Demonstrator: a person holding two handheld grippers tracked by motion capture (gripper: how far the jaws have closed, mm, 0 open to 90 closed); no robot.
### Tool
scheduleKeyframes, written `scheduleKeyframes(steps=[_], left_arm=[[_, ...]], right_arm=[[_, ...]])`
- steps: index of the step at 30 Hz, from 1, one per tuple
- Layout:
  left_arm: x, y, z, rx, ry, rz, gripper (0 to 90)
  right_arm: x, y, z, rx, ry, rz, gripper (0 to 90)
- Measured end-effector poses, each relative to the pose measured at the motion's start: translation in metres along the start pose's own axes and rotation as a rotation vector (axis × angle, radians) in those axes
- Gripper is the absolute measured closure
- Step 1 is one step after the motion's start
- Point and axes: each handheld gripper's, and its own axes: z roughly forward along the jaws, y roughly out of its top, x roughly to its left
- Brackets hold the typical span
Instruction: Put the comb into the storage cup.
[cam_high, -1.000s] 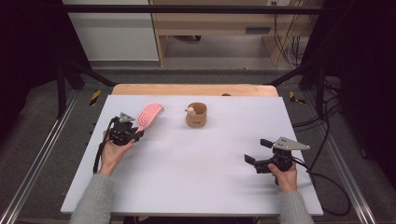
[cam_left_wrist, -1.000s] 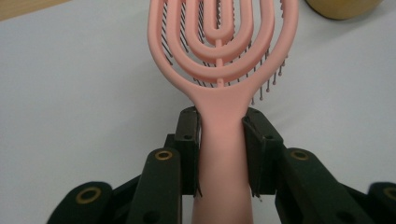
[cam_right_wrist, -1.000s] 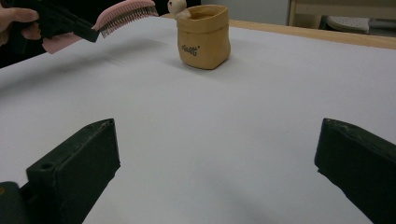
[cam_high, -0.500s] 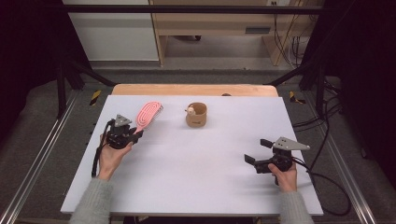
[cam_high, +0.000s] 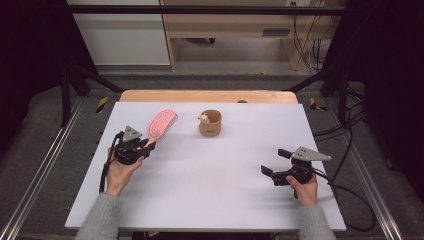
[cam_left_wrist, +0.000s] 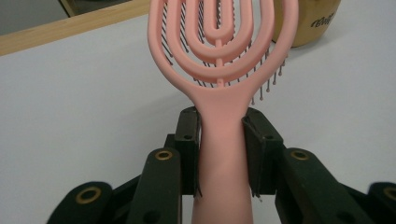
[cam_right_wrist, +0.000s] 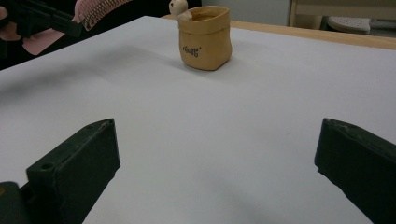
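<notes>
The left gripper (cam_left_wrist: 219, 140) is clamping the handle of a pink hairbrush (cam_left_wrist: 223, 60) just below the head, likely so the bristled end is projecting forward, free and steerable, with the brush being carried above the tabletop (cam_high: 210, 185) at its left side. Beyond the brush head, a small tan pot (cam_high: 210, 123) is sitting near the far middle, a little round figure peeking over its rim; dark writing on its side is too blurred to read. The right gripper (cam_high: 278, 163) is resting on the tabletop near the right edge, jaws spread wide and gripping nothing, presumably waiting.
</notes>
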Motion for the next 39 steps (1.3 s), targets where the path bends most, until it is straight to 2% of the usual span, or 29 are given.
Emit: scheduleKeyframes(steps=[24, 39], left_arm=[[-0.025, 0.002, -0.002, -0.013, -0.028, 0.040, 69.1], [-0.045, 0.007, -0.005, -0.029, -0.046, 0.083, 69.1]], right_arm=[[0.004, 0.003, 0.002, -0.012, -0.001, 0.006, 0.3], [0.016, 0.010, 0.009, -0.018, 0.012, -0.004, 0.4]])
